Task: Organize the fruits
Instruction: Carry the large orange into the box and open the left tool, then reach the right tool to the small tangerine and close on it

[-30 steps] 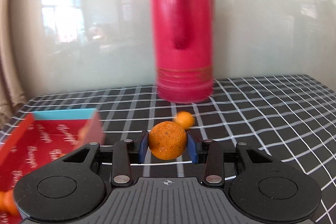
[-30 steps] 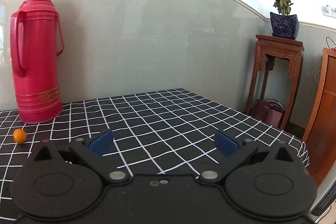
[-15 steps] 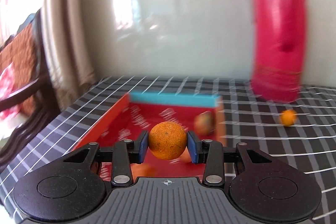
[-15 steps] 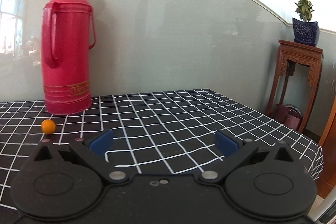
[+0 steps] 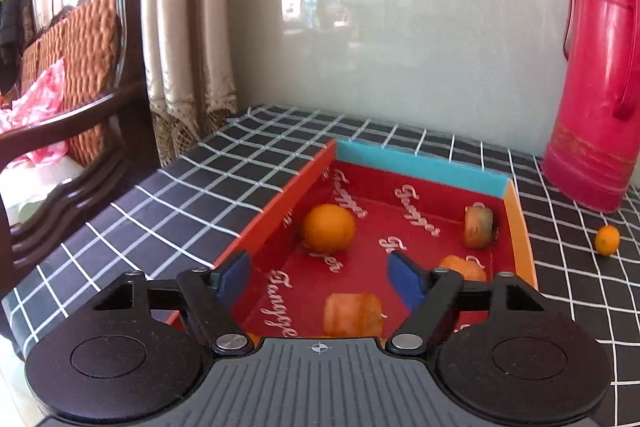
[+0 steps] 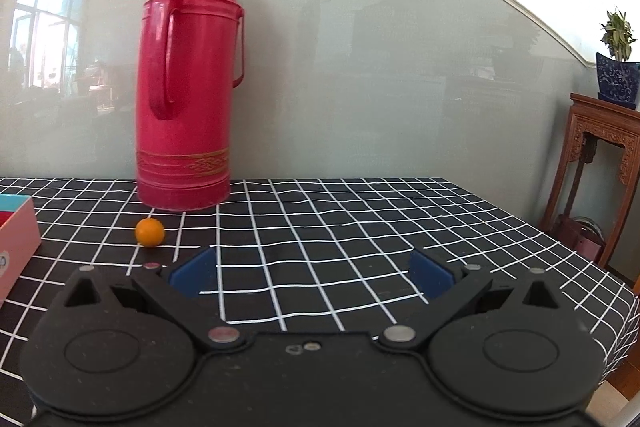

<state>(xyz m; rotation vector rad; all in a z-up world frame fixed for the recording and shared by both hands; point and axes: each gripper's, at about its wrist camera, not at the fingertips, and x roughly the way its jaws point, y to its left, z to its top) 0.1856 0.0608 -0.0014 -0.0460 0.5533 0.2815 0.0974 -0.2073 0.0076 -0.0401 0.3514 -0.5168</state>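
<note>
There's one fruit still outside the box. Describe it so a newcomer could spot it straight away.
Start at the tall red thermos standing against the wall on the black checked tablecloth. Just in front of its base, between it and the red box, sits a small orange fruit. It is the only fruit lying on the bare cloth, and it looks smaller than the round orange inside the box.
</note>
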